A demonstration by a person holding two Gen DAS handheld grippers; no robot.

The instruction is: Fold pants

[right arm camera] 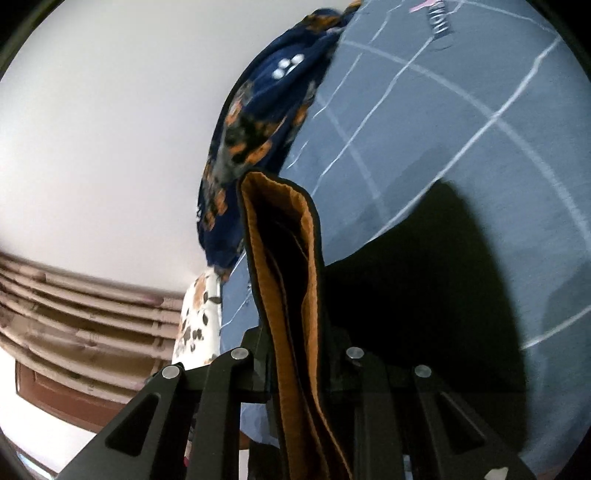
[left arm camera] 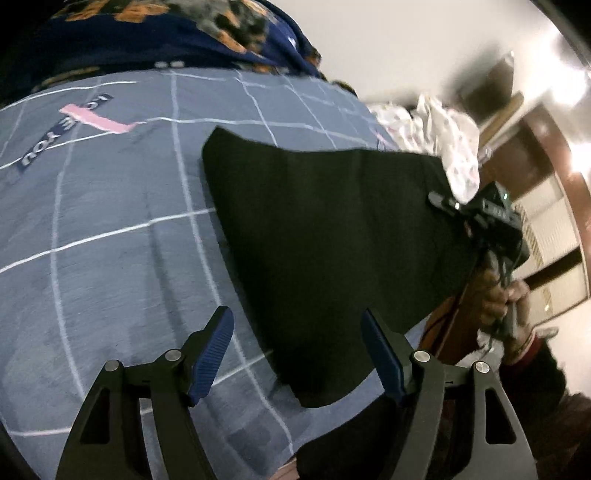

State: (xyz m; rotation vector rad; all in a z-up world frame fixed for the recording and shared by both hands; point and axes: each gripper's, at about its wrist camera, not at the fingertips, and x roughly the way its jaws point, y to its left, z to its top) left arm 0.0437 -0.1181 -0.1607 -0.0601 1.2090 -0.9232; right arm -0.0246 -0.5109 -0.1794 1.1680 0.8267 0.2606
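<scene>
Black pants lifted over a grey-blue checked bedsheet, held by one of two handheld grippers.

The bedsheet (left arm camera: 110,229) fills most of both views, with a navy and orange floral cloth (left arm camera: 155,33) bunched at its far edge. The black pants (left arm camera: 332,240) hang stretched above the sheet, one corner raised toward the right gripper (left arm camera: 448,205). From the right wrist camera, that gripper's jaws are clenched on the pants edge, whose orange lining (right arm camera: 291,295) stands between them; the fingertips themselves are hidden behind the fabric. The left gripper (left arm camera: 297,354) hovers with its blue fingers (left arm camera: 212,354) spread wide, grasping nothing; whether its right-hand finger touches the pants is hard to tell.
</scene>
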